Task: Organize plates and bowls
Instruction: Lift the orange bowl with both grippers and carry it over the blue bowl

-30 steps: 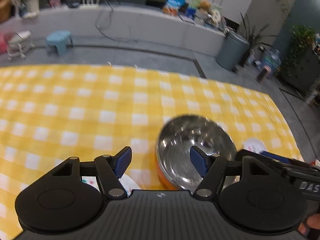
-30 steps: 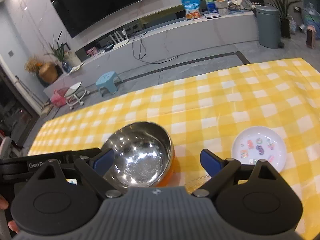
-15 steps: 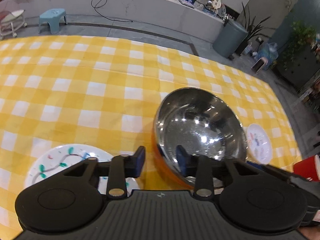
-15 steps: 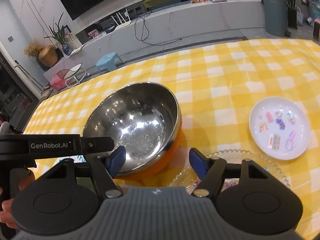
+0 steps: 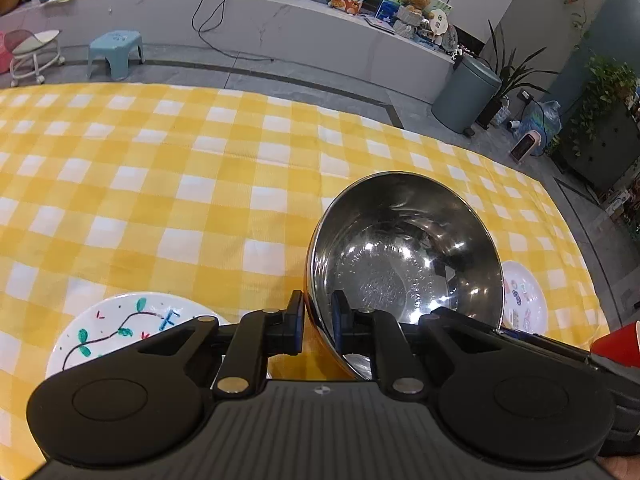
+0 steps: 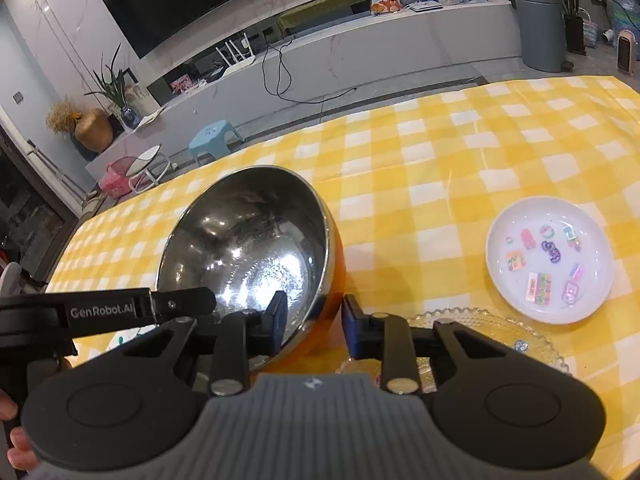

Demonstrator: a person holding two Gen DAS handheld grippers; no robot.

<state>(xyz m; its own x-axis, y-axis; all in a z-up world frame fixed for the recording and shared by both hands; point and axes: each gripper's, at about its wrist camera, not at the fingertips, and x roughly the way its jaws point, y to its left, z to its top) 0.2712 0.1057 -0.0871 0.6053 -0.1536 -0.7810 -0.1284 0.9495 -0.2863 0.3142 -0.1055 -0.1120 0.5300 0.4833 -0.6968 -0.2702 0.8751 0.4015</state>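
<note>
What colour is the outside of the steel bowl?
Orange; the bowl's outer wall shows best in the right wrist view.

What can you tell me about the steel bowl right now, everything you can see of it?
The steel bowl is round and deep, mirror-polished inside, with an orange outer shell. It is empty and tilted, its mouth facing the cameras, over the yellow checked tablecloth. The left claw pinches its near rim, one pad inside and one outside. The right claw straddles the opposite wall likewise; both have just been closing on it. Whether its base touches the cloth is hidden.
</note>
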